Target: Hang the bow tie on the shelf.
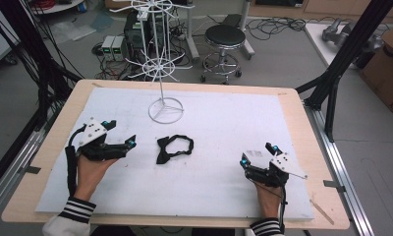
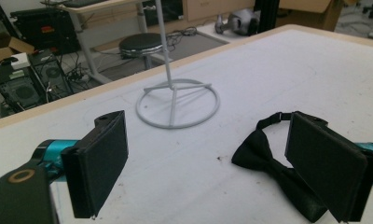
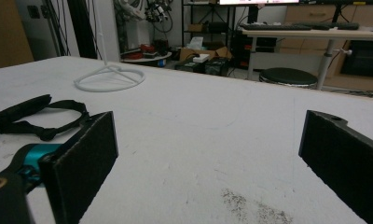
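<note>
A black bow tie (image 1: pixel 174 147) with its strap looped lies flat near the middle of the white mat (image 1: pixel 224 118). Behind it a white wire display stand (image 1: pixel 166 109) rises from a ring base. My left gripper (image 1: pixel 120 132) rests on the mat left of the bow tie, open and holding nothing. In the left gripper view the bow tie (image 2: pixel 264 154) lies just past the right jaw, and the stand's ring base (image 2: pixel 177 105) is farther off. My right gripper (image 1: pixel 258 153) sits at the mat's right, open and empty. The right gripper view has the bow tie (image 3: pixel 35 116) at the far left.
The mat covers a wooden table (image 1: pixel 312 147) framed by black posts (image 1: pixel 347 54). On the floor beyond stand a black stool (image 1: pixel 224 37), computer boxes with cables (image 1: pixel 113 46) and a cardboard box (image 1: pixel 388 69). A wooden stick (image 1: pixel 322 211) lies at the table's front right.
</note>
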